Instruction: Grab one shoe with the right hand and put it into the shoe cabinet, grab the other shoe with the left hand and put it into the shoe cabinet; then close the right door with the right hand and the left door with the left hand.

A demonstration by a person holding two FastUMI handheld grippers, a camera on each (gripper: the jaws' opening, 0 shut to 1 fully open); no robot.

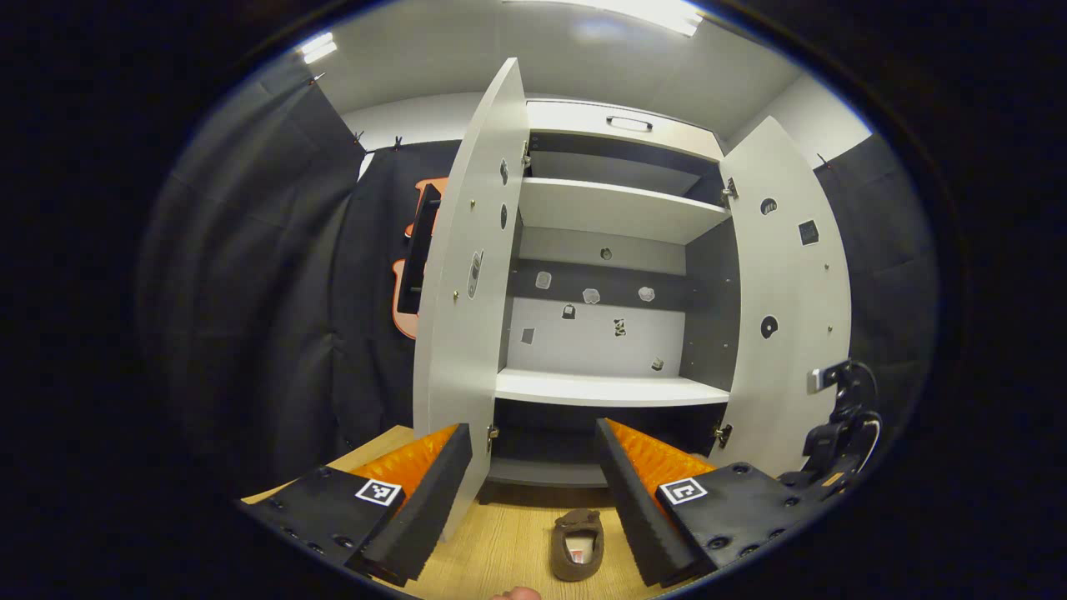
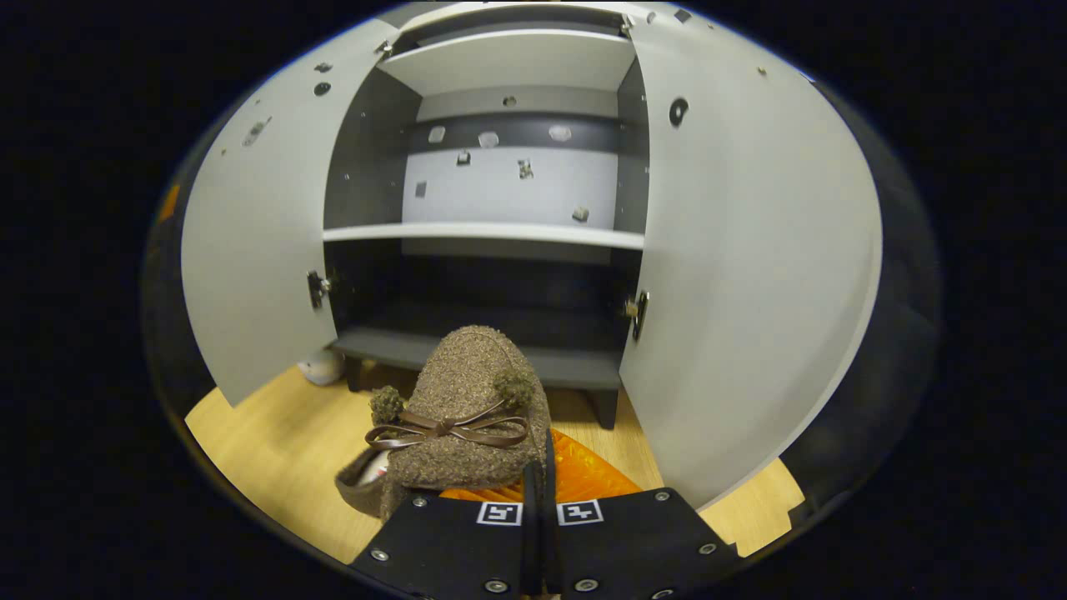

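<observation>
In the left gripper view, the left gripper hangs with its fingers spread wide apart and nothing between them, pointed at the shoe cabinet straight ahead. A brown shoe lies on the wooden floor below and between the two fingers, touched by neither, its opening facing up. Ahead and to the left of this gripper the left door stands swung open, edge-on; ahead and to the right the right door is open too, and the pale shelves between them are bare. Low at the far right, beyond the right finger, part of the other gripper's dark body shows. In the right gripper view, the right gripper has its fingers drawn together, pinching the rim of a brown fuzzy shoe with a ribbon bow, which sits just ahead and slightly left of the fingertips, toe toward the cabinet's dark lower compartment. Both doors flank this gripper's line, the right door close on its right.
</observation>
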